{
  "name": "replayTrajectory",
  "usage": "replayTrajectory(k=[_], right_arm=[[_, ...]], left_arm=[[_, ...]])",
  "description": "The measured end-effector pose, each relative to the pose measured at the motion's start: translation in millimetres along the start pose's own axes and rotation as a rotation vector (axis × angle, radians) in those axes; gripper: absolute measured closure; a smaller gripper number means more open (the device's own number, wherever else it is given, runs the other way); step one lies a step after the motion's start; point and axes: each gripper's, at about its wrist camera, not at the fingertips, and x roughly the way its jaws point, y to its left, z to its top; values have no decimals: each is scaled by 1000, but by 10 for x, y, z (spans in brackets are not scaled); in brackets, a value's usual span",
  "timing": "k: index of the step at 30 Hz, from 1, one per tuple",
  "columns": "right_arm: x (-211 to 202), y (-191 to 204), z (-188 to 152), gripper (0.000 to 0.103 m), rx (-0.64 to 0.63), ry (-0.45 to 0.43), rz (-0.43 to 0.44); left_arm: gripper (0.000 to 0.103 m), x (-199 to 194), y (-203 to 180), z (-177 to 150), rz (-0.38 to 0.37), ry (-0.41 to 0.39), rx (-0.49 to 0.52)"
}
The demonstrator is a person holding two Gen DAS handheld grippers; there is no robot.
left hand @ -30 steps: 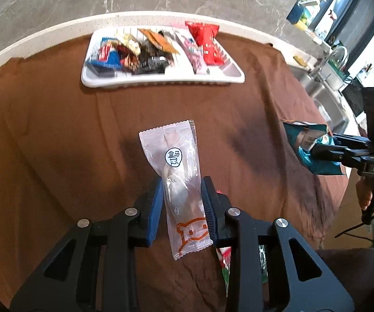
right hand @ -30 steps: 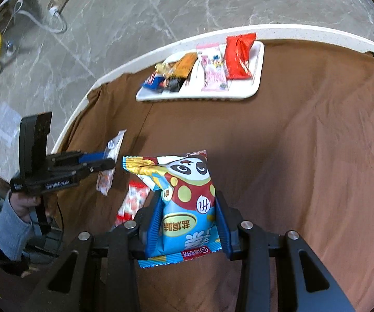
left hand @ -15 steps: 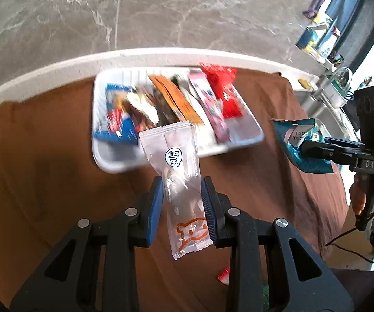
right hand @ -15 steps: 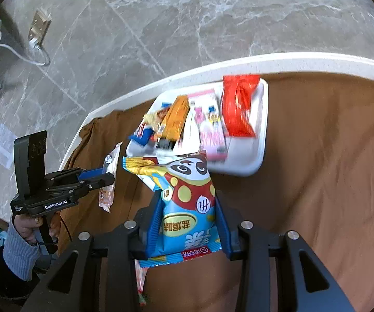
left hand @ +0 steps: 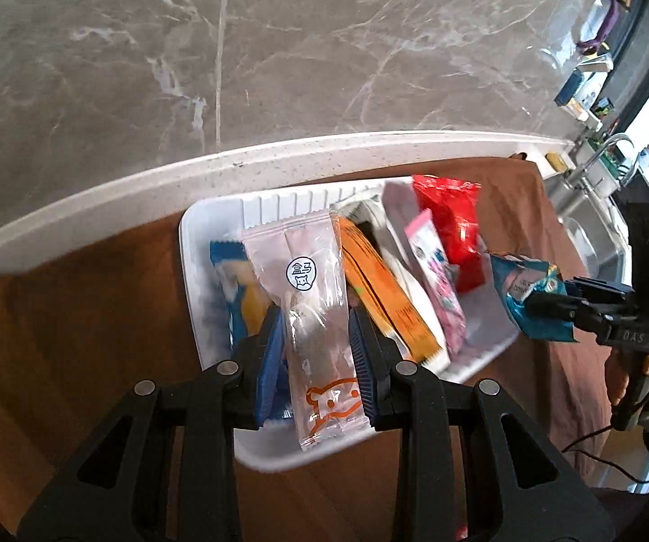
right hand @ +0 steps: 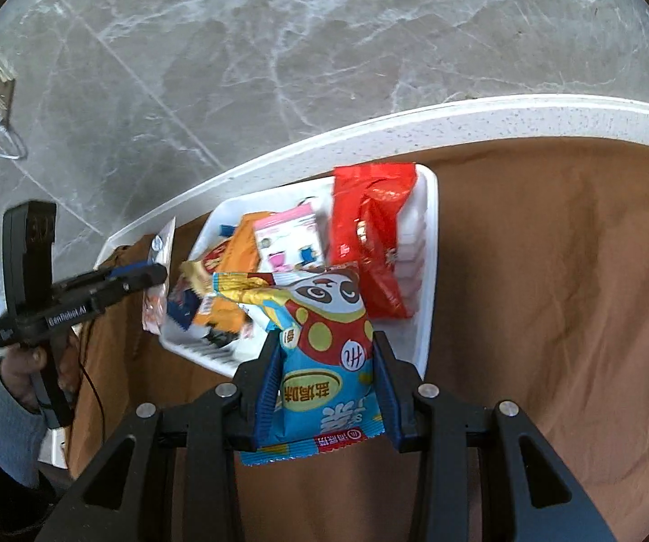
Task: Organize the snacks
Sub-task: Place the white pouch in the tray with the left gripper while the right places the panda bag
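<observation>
My left gripper is shut on a clear snack packet with an orange bear print and holds it above the left half of the white tray. My right gripper is shut on a blue panda snack bag and holds it over the tray's near edge. The tray holds a red bag, a pink packet, an orange packet and a blue packet. Each gripper shows in the other view: the right one, the left one.
The tray sits on a brown cloth near the white rim of the round table. Marble floor lies beyond. A sink and tap stand at the far right in the left wrist view.
Both grippers have moved forward with their packets, from over the bare cloth to above the tray. The tray now looms close under both.
</observation>
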Motion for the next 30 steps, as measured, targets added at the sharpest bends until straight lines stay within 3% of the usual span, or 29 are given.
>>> replayTrajectory(k=[8, 15, 20, 22, 30], right_arm=[[134, 26, 26, 62, -55, -12, -64], [179, 160, -24, 59, -130, -28, -125], [160, 212, -52, 58, -158, -40, -150], [133, 221, -66, 57, -157, -45, -151], [-155, 253, -143, 57, -160, -81, -142]], left_arm=[[75, 438, 137, 194, 17, 66, 17], [75, 566, 174, 185, 37, 69, 5], [71, 508, 102, 147, 78, 64, 24], [60, 465, 71, 137, 93, 53, 26], [59, 72, 20, 12, 121, -19, 8]])
